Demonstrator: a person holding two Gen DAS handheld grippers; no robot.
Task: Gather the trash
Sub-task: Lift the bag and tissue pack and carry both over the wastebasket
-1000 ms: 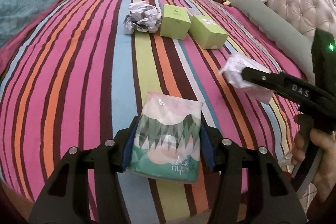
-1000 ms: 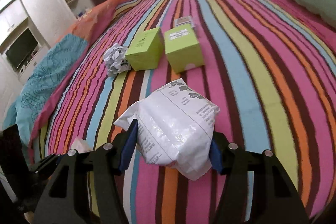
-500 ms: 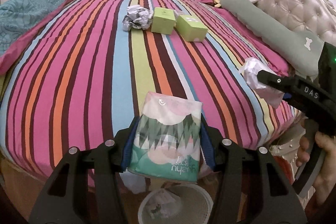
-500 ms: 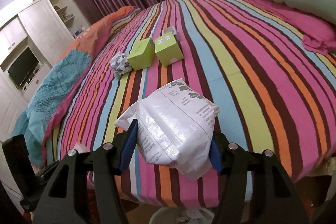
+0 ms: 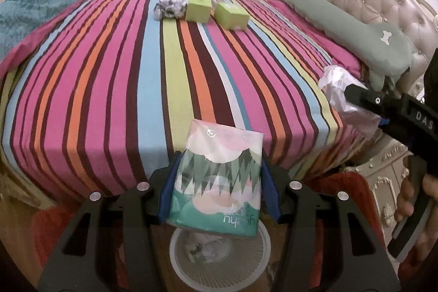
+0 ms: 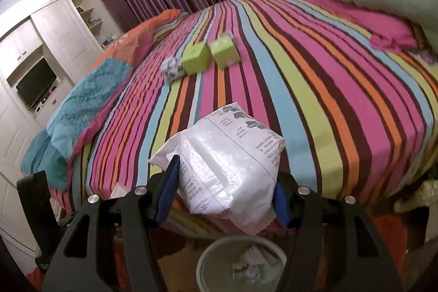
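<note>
The left gripper (image 5: 219, 190) clamps a green-and-pink tissue pack (image 5: 219, 179) directly above the round white mesh wastebasket (image 5: 257, 264), while the right gripper (image 6: 224, 188), holding a crinkled white plastic bag (image 6: 227, 160), hangs short of it.

wrist cams | beyond bed (image 5: 82, 73) edge, angled down | share bed

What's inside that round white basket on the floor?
The white mesh bin holds crumpled paper scraps, white and grey. In the left wrist view the tissue pack covers the bin's far part, so what lies deeper stays hidden.
</note>
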